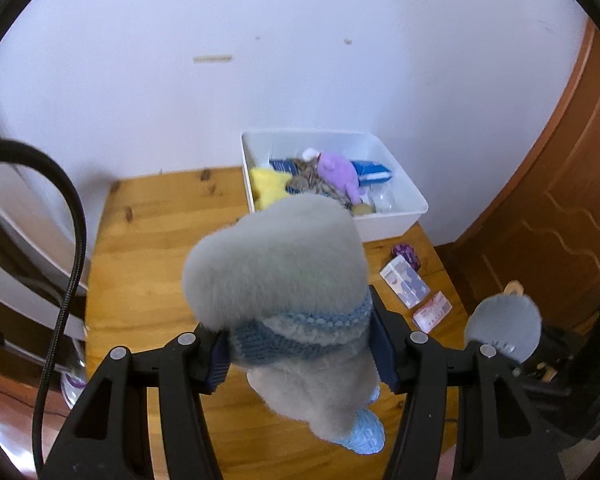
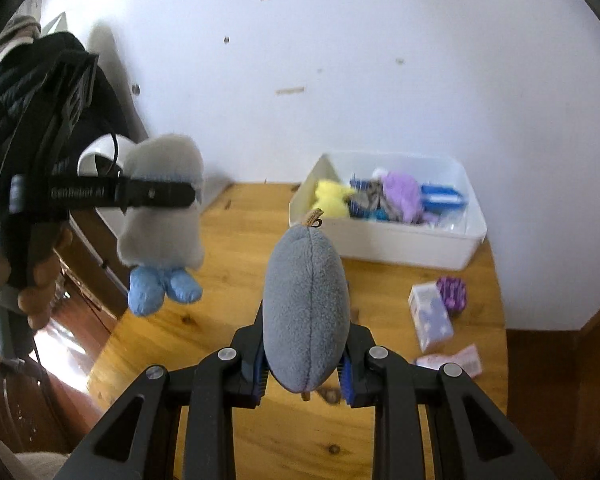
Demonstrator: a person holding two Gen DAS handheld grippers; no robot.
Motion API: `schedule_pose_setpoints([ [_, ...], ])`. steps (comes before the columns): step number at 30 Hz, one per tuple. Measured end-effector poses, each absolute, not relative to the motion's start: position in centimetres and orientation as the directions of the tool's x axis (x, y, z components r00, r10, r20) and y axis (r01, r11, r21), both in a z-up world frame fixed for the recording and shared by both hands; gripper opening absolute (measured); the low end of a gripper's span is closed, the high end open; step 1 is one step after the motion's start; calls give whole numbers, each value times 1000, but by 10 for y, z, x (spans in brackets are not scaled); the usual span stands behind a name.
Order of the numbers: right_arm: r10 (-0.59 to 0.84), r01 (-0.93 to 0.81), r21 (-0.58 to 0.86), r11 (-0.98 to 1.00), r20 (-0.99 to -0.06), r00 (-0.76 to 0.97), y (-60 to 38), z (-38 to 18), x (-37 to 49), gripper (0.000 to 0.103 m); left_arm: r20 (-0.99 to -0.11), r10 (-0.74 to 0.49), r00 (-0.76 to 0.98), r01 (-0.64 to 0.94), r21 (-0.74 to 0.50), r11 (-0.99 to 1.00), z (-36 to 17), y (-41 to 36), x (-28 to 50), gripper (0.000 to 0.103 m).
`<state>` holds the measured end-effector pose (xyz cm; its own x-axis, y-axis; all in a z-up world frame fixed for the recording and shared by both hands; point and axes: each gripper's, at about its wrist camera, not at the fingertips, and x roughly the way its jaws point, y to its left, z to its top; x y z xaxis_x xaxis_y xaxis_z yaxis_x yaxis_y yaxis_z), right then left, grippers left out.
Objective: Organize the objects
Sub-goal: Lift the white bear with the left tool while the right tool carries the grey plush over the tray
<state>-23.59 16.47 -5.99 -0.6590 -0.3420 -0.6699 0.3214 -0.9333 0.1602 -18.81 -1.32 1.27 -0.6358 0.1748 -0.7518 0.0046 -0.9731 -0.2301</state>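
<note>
Fuzzy grey plush (image 1: 276,276) in left tongs (image 1: 300,350); fleece oval (image 2: 306,312) in right tongs (image 2: 304,376).

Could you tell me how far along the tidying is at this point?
Several toys already lie in the white bin. In hand: the left gripper holds a grey plush with blue feet; the right gripper holds a grey felt toy. Small packets remain on the wooden table.

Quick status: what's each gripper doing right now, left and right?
Left gripper: shut on the pale grey plush toy with blue feet, held above the table.
Right gripper: shut on the darker grey plush.
</note>
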Motion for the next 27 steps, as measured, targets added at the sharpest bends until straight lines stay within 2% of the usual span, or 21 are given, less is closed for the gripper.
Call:
schedule_pose_setpoints([
  [14,-268,239,130,-962,-601,-753,173,15,-278,28,-681,53,-730,14,-93,-996,75,-16,-217,61],
  [27,-215,184,111,-977,-529,-821,178,58,-340,28,-642,-27,-766,59,-28,-998,88,-9,-291,61],
])
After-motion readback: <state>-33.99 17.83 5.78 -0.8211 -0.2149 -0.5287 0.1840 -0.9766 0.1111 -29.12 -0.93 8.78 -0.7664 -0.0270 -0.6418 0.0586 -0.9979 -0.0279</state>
